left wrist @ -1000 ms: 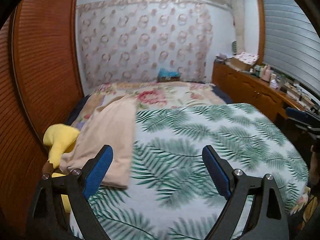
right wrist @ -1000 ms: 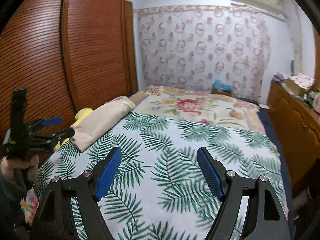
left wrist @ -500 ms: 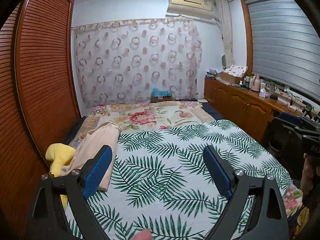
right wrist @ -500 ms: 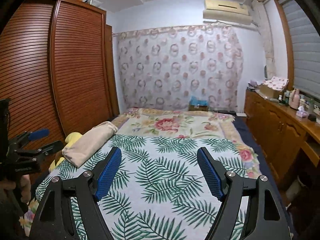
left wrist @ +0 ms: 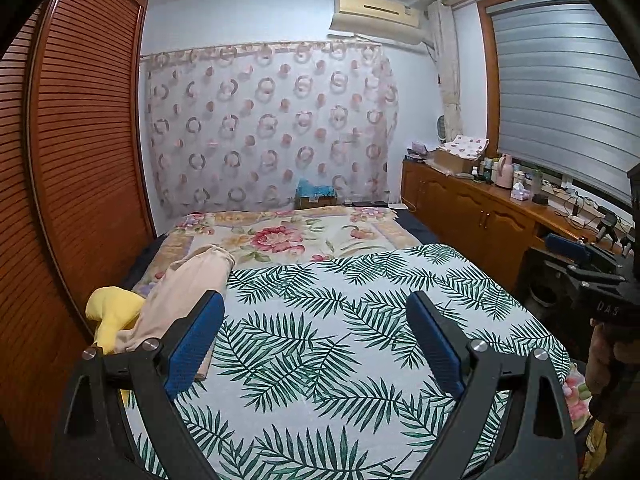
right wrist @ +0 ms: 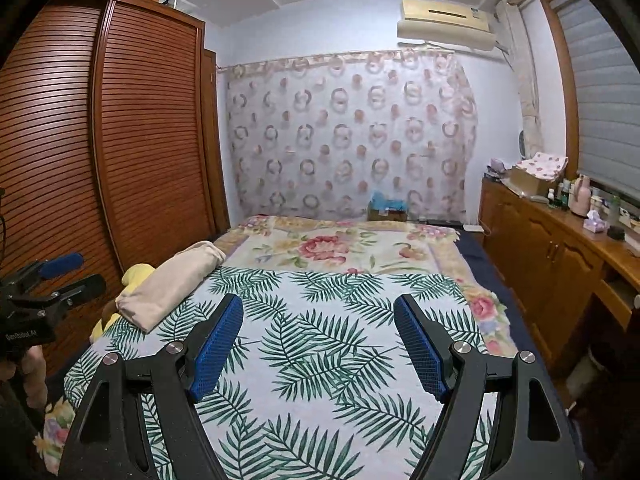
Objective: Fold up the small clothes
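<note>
The folded beige cloth point(left wrist: 180, 296) lies lengthwise along the bed's point(right wrist: 320, 344) left edge, nearer the left gripper point(left wrist: 316, 344) than the right gripper point(right wrist: 320, 344), both with jaws open and empty.

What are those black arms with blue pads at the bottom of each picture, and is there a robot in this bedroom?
No robot here: a person holds a hand tool in each hand, each with two fingers and a camera looking out between them. So there are two pictures, one from each tool. In the left-hand view the left gripper is open, with nothing between its fingers; the other tool shows at the right edge. In the right-hand view the right gripper is open and empty too. Both look over a bed covered with a palm-leaf sheet. On its left side lies a beige garment, apparently folded, with something yellow beside it, perhaps a soft toy. A wooden wardrobe stands along the left.
</note>
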Demonstrator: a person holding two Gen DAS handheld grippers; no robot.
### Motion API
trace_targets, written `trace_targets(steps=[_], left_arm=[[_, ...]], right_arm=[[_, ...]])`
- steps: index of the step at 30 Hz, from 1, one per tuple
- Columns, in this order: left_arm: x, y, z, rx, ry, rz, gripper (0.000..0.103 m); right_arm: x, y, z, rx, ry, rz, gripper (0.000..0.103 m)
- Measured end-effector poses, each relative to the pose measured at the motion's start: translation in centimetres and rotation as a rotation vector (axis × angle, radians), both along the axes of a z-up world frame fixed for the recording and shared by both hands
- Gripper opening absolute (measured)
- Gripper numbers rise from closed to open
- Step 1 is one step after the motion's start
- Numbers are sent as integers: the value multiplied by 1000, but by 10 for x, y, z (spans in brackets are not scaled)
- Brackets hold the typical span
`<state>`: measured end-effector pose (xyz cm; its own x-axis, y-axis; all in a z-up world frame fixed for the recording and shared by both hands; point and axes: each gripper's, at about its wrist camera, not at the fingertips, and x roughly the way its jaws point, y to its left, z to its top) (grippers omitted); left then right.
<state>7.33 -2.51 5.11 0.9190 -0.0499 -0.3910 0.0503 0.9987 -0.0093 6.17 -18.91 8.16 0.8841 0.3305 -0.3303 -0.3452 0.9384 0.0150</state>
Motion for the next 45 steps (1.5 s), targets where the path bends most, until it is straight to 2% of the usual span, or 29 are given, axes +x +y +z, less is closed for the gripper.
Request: trace_targets(steps=[45], left_arm=[[-2, 8, 2, -8, -3, 11, 93]], right_arm=[[7, -9, -2, -3, -11, 7, 80]])
